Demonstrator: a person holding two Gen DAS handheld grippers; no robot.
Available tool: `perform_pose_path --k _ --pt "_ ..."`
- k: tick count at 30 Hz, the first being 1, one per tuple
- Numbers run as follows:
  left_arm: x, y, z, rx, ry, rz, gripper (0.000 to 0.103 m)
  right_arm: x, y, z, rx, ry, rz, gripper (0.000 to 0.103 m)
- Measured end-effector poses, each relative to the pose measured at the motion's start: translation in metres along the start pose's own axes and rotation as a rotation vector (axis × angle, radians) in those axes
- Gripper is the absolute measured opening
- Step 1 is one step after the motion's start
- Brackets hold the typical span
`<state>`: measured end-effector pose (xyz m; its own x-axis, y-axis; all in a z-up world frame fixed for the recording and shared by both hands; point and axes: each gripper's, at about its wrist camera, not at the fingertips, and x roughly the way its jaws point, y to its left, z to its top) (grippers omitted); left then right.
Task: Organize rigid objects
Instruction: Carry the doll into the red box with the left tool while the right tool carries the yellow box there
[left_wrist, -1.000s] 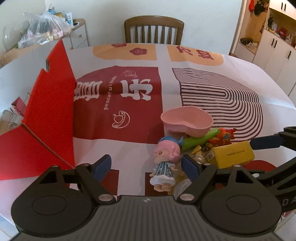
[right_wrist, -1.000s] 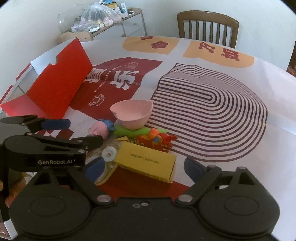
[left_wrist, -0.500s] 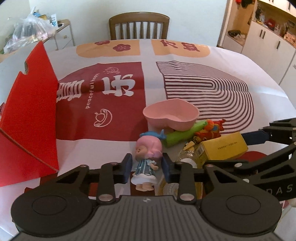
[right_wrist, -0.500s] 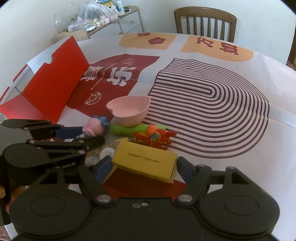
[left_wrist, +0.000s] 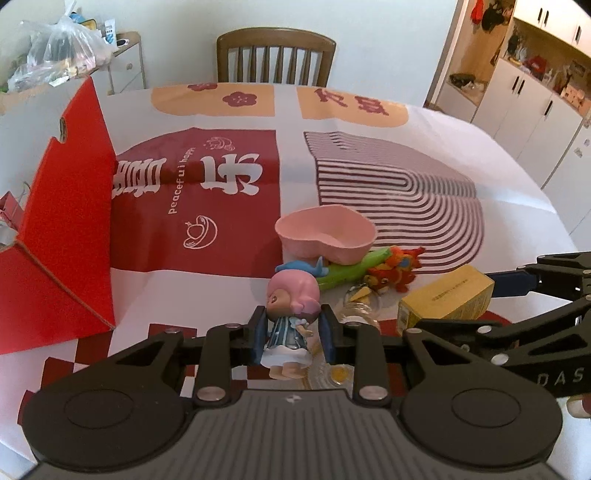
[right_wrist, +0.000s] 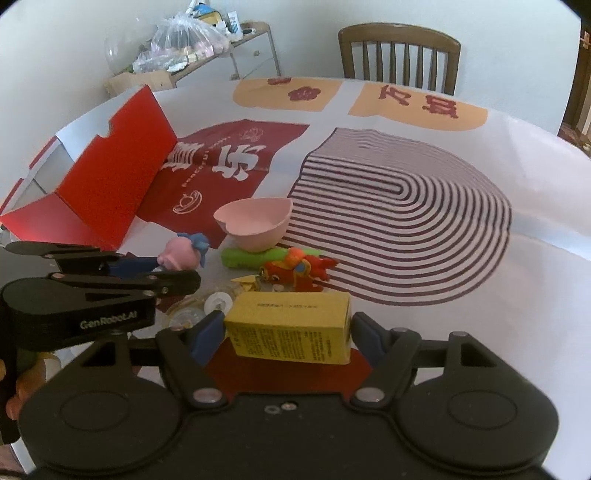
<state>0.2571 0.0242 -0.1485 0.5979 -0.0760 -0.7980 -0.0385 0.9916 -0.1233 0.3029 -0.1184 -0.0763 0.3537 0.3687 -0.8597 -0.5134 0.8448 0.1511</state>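
My left gripper (left_wrist: 293, 338) is shut on a pink-haired doll figure (left_wrist: 291, 314) and holds it upright just above the table; its head also shows in the right wrist view (right_wrist: 179, 253). My right gripper (right_wrist: 288, 332) is shut on a yellow box (right_wrist: 291, 328), which also shows in the left wrist view (left_wrist: 447, 297). A pink heart-shaped bowl (left_wrist: 325, 236) lies tilted on a green toy (left_wrist: 347, 269). A red dragon toy (left_wrist: 393, 267) lies beside them.
An open red cardboard box (left_wrist: 62, 236) stands at the left. Clear round trinkets (right_wrist: 201, 308) lie on the cloth between the grippers. A wooden chair (left_wrist: 275, 55) stands at the table's far side. A cabinet with bags (right_wrist: 199, 40) is behind.
My left gripper closed on the doll and lifted it slightly. My right gripper closed on the yellow box and raised it off the table.
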Motion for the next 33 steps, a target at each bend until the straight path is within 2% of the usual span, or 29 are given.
perform_pose_path --k 9,19,33 --pt "-0.033 -0.003 0.001 -0.039 -0.011 -0.036 0.028 -0.039 0.004 0.0 0.004 -0.045 0.018 0.074" --pt "-0.074 0.001 0.009 -0.054 -0.016 -0.055 0.028 -0.073 0.031 0.01 -0.049 -0.071 0.042 0.074" --pt "-0.132 0.049 0.021 -0.101 -0.092 -0.034 0.028 -0.092 0.095 0.038 -0.119 -0.117 0.117 0.074"
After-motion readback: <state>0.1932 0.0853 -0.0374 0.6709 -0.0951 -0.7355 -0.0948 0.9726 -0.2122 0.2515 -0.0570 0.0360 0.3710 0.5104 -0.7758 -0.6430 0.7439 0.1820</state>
